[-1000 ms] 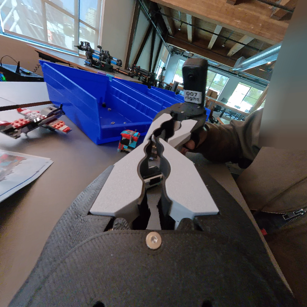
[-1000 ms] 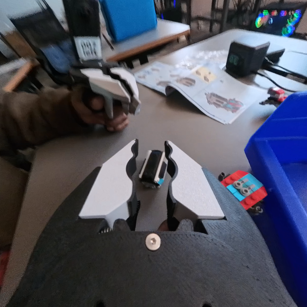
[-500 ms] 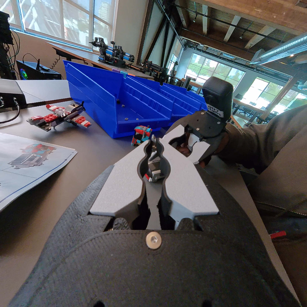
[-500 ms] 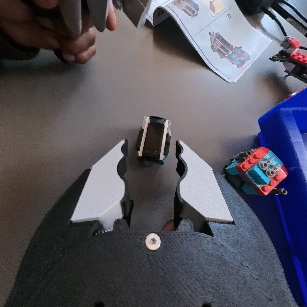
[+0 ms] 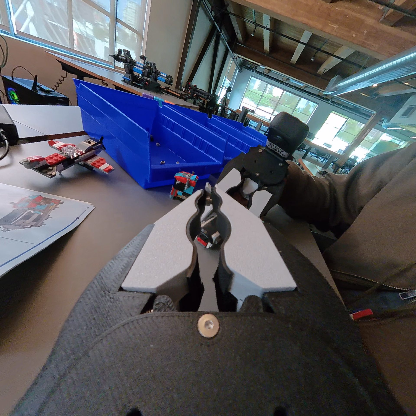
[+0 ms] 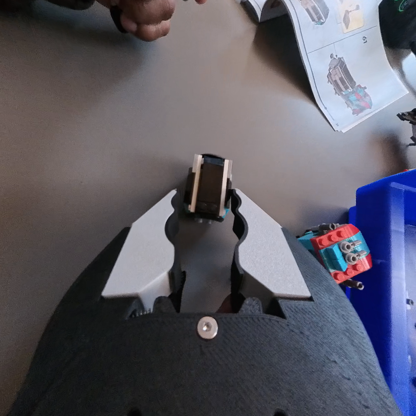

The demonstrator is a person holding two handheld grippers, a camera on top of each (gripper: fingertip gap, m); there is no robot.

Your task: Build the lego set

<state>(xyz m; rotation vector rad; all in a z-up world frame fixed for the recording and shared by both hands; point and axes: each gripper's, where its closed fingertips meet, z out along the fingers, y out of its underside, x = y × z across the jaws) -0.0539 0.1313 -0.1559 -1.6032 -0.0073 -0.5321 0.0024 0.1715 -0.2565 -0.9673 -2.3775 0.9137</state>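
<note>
A grey table (image 6: 112,112) carries everything. The biggest thing on it is a blue plastic bin (image 5: 139,144), open-topped with ribbed inner walls and a few small bits on its floor; in the right wrist view its corner (image 6: 387,225) shows at the right edge. An open instruction booklet (image 6: 351,67) lies on the table away from the bin, its pages arched; in the left wrist view a printed page (image 5: 33,220) lies flat at the left. A red, white and grey brick plane (image 5: 67,159) stands on the table left of the bin. A small red and teal brick block (image 5: 184,184) with grey pegs on top sits just beside the bin's front wall.

The left gripper (image 5: 209,193) has its jaws nearly closed, and a small grey brick piece (image 5: 209,199) is pinched at the tips, with a red-and-grey part showing in the hollow lower down.

The right gripper (image 6: 208,195) has its jaws partly open around the near end of a small black brick block with white side strips (image 6: 211,184), which stands on the table; the pads look to be at its sides, but the blur leaves it unclear whether they press on it. A hand (image 6: 144,18) shows at the top edge.
</note>
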